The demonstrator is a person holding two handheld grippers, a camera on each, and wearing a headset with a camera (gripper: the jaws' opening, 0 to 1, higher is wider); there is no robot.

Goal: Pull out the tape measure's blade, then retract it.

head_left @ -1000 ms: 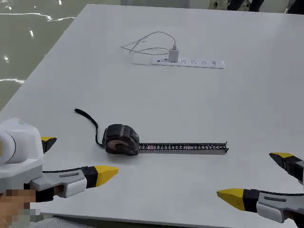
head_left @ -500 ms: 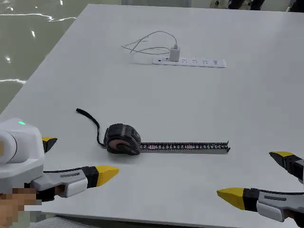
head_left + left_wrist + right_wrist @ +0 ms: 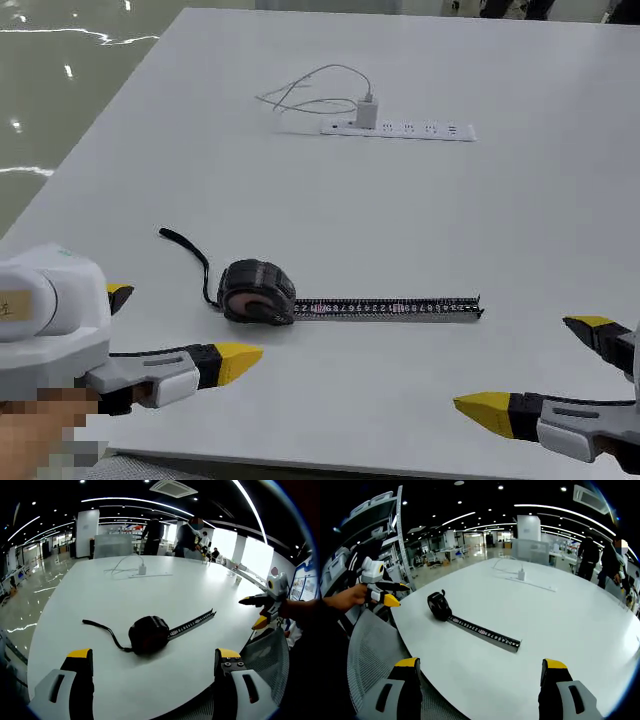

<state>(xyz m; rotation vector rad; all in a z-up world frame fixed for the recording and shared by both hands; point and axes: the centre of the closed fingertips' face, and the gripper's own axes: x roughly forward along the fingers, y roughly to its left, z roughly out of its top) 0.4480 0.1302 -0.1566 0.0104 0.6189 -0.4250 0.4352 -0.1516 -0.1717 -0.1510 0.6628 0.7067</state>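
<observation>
Jaws spread wide and holding nothing, the left gripper (image 3: 187, 322) and the right gripper (image 3: 515, 362) hover at the near edge of a white table (image 3: 300, 200). Just beyond and between them lies the tape measure (image 3: 257, 291), its dark case nearer the left gripper. Its blade (image 3: 390, 308) is drawn out flat along the tabletop toward the right, and its black strap (image 3: 190, 255) trails the other way. Farther back, a white power strip (image 3: 400, 130) carries a plugged-in charger (image 3: 367, 113) with a loose cable (image 3: 295, 104). People (image 3: 190, 539) stand past the table's far end.
</observation>
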